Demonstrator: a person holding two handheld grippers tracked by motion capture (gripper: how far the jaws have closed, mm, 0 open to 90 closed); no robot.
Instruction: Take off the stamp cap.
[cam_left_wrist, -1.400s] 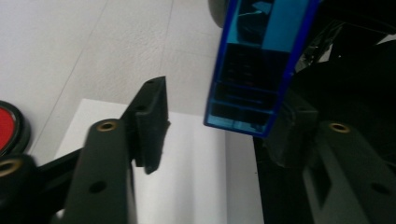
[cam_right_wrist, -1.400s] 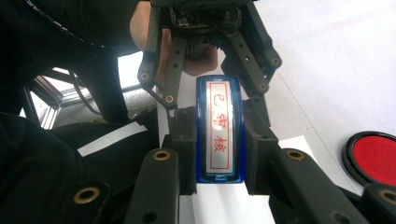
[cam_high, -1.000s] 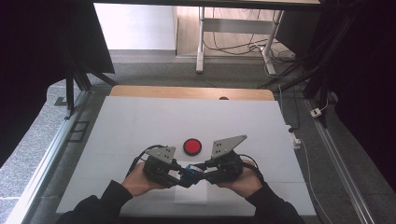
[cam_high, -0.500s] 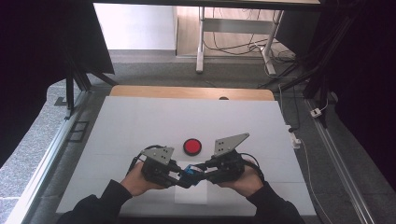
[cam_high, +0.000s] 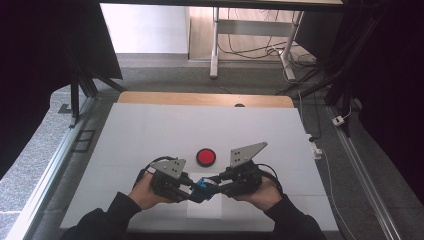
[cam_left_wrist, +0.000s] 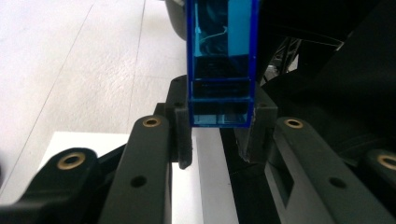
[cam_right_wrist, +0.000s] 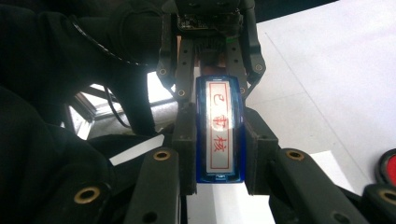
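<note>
So we've got both grippers meeting near the front middle of the white bench (cam_high: 150, 130), and they're sharing one thing: a small see-through blue plastic block with a white label printed in red characters (cam_right_wrist: 219, 133). In the high view the blue block (cam_high: 202, 186) sits right between the two tools, held up just above a white sheet of paper (cam_high: 205, 210) lying on the bench. The left gripper (cam_high: 192, 192) has its fingers (cam_left_wrist: 180, 135) clamped on one end of the block, which you can see nicely in the left gripper view, where the blue body (cam_left_wrist: 222, 65) stands straight up out of the pads. The right gripper (cam_high: 215, 186) is doing the same on the other end, its fingers (cam_right_wrist: 186, 140) pressed flat against both long sides, label facing the camera. In the right gripper view the left gripper (cam_right_wrist: 210, 65) shows up beyond the block, gripping the far end. Just past the grippers on the bench there's a round red disc with a dark rim (cam_high: 205, 157), near the block but not touching anything.
</note>
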